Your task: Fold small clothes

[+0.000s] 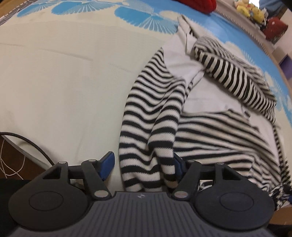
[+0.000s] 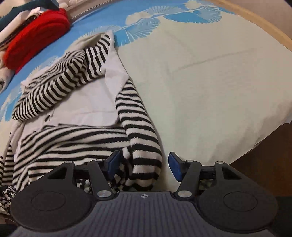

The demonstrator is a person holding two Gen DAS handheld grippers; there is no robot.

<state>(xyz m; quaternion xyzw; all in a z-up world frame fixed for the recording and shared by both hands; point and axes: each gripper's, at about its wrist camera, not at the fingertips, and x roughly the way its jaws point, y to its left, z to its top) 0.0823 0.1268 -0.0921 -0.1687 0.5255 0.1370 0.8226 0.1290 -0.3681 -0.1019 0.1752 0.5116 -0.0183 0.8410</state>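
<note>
Both tongs spread, straddling striped sleeve (image 1: 146, 145) cloth: left tongs (image 1: 144, 165), right tongs (image 2: 144, 166). Pressing nothing; seemingly poised to pinch for folding on bed (image 2: 209, 82).

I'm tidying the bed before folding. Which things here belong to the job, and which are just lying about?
Job:
striped top
left gripper
right gripper

Lying about:
red cloth
yellow toys
black cable
bedspread, only the work surface
</note>
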